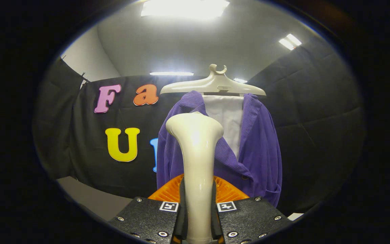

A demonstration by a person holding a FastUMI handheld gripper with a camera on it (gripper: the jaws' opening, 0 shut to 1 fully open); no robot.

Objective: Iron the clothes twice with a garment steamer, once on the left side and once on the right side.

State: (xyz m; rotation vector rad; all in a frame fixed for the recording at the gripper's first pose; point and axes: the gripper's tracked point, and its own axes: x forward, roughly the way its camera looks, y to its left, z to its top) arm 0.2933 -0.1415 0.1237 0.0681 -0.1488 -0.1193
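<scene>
From my seat at the controls, I see the claw (198, 210) pinching the garment steamer (197, 159) by its neck, with both fingers pressed against the sides of the shaft. The steamer is a glossy cream-white piece, slim where I hold it and flaring upward into a broad, rounded head that stands upright just ahead of the fingers; light from the ceiling glints along its smooth front. Behind the shaft, low between the fingers, sits an orange ribbed part (227, 191) whose grooves fan outward. Beyond the steamer hangs the purple garment (259, 152), a ribbed, corduroy-like piece with its front open, its two lapels falling apart to show a plain white panel (227, 115) behind the opening. The steamer's head overlaps the garment's left lapel in my view, though I cannot tell whether it touches the cloth. The garment drapes from a pale grey hanger (215, 84) with a curved hook at its top, its shoulders sloping down on both sides. The cloth looks soft and lightly creased near the lower hem. The booth's black cloth wall (317, 128) stands behind everything, and bright ceiling lights (185, 7) glow above.
</scene>
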